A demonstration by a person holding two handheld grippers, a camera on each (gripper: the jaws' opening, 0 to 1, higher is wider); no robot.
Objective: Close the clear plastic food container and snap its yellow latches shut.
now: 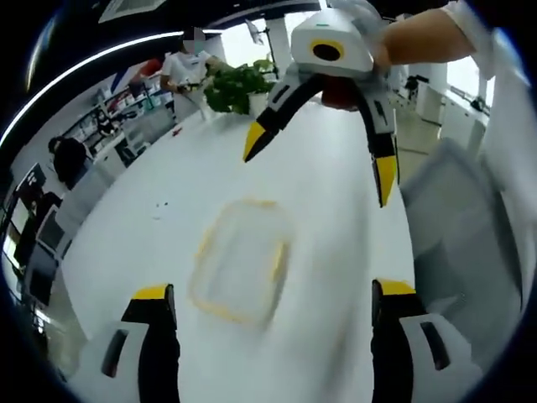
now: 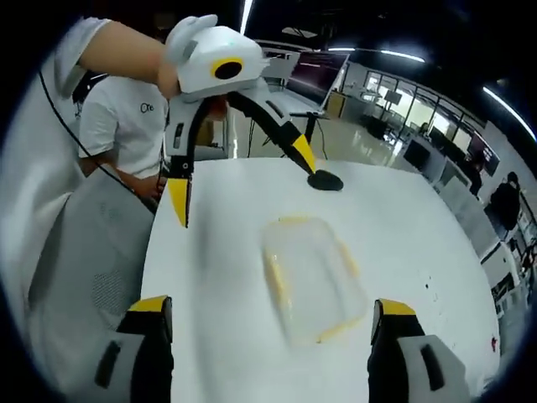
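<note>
A clear plastic food container (image 1: 242, 262) with yellow latches along its edges lies flat on the white table (image 1: 168, 201). It is blurred, so I cannot tell how the latches stand. My left gripper (image 1: 273, 306) hovers open just short of the container, holding nothing. Beyond the container, my right gripper (image 1: 319, 168) hangs open above the table. In the right gripper view the container (image 2: 312, 273) lies between and ahead of my right gripper's (image 2: 270, 309) open jaws. The left gripper (image 2: 243, 185) hangs open on its far side, held by a hand.
A small black round object (image 2: 325, 180) sits on the table behind the container. A grey chair (image 2: 92, 269) stands at the table's edge, with a person in a white shirt (image 2: 126, 126) nearby. A potted plant (image 1: 239, 84) stands at the far end, with people and desks beyond.
</note>
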